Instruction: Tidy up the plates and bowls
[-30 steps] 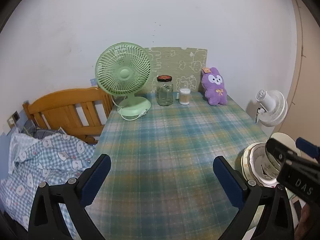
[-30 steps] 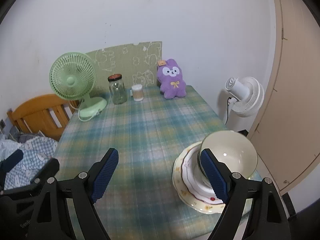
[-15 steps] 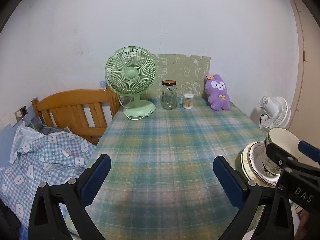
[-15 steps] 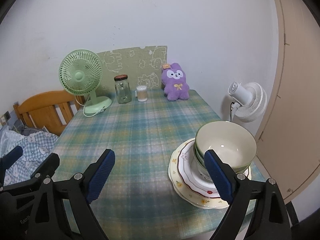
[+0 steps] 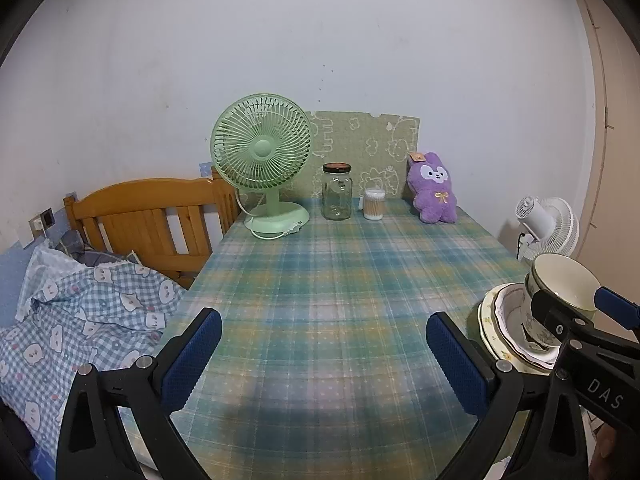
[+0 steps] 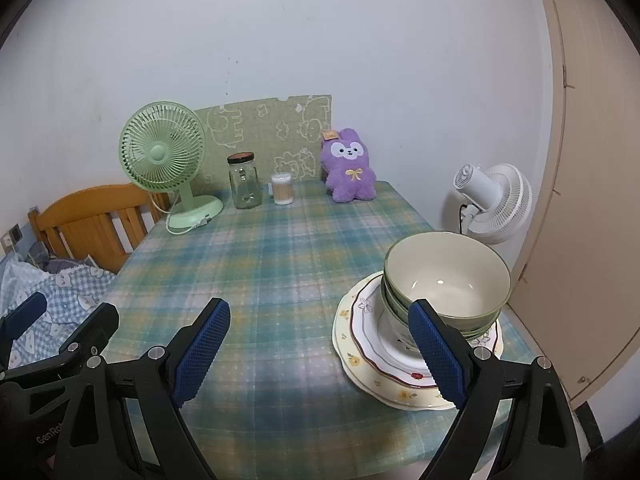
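Note:
Near the table's right front corner, several green-rimmed bowls [image 6: 446,276] are nested on a stack of flower-patterned plates [image 6: 360,344]. My right gripper [image 6: 320,344] stands open just left of and in front of that stack, with nothing between its blue pads. In the left wrist view the same bowls [image 5: 560,280] and plates [image 5: 490,320] show at the right edge, partly hidden by the right gripper's black body. My left gripper [image 5: 322,354] is open over bare plaid tablecloth, holding nothing.
At the table's far end stand a green desk fan [image 5: 262,152], a glass jar [image 5: 337,192], a cotton-swab cup [image 5: 374,204] and a purple plush toy [image 5: 434,194]. A wooden bed frame [image 5: 148,220] with bedding lies left; a white fan [image 6: 494,198] and a door stand right.
Both grippers have drawn back and sunk a little, so the table's far end sits farther off. The right gripper's pad has come away from the bowl stack, and its jaws widened slightly.

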`<state>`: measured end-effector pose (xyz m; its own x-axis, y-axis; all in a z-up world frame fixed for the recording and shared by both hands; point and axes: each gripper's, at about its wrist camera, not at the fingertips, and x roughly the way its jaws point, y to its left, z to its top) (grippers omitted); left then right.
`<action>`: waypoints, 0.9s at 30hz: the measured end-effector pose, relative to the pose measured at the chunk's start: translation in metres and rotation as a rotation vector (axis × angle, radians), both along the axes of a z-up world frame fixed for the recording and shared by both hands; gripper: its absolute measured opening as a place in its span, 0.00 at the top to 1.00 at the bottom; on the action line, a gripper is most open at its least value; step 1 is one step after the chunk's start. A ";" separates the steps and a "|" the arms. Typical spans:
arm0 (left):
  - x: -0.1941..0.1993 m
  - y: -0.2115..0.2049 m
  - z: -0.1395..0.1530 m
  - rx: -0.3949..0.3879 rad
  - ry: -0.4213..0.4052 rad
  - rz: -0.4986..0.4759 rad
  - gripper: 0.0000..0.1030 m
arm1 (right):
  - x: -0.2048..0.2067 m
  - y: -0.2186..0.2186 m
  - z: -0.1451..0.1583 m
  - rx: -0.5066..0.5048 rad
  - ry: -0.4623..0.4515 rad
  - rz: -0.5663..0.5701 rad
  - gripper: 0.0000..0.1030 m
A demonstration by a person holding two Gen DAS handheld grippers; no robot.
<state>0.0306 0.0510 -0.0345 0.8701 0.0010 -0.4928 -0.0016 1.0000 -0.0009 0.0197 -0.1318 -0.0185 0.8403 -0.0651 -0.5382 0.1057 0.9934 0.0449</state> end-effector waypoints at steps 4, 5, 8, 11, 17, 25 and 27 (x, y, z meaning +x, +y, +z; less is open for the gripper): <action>-0.001 0.000 -0.001 0.000 0.004 0.004 0.00 | 0.000 0.000 -0.001 0.002 0.005 0.004 0.10; -0.001 0.001 -0.001 0.000 0.006 0.006 0.00 | 0.000 0.001 -0.001 0.002 0.007 0.005 0.10; -0.002 0.002 0.000 -0.001 0.008 0.009 0.00 | -0.001 0.002 -0.001 0.001 0.009 0.008 0.10; -0.003 0.003 0.000 -0.004 0.009 0.012 0.00 | -0.001 0.003 -0.001 -0.001 0.011 0.009 0.10; -0.003 0.003 0.000 -0.005 0.010 0.012 0.00 | -0.001 0.003 -0.002 -0.002 0.016 0.009 0.10; -0.003 0.004 0.000 -0.014 0.012 0.001 0.00 | -0.002 0.002 -0.003 -0.003 0.021 0.005 0.10; -0.003 0.004 0.000 -0.015 0.013 0.000 0.00 | -0.002 0.002 -0.003 -0.003 0.024 0.005 0.10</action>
<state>0.0277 0.0554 -0.0348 0.8635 -0.0061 -0.5043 -0.0021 0.9999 -0.0157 0.0180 -0.1301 -0.0216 0.8276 -0.0624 -0.5579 0.1017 0.9940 0.0398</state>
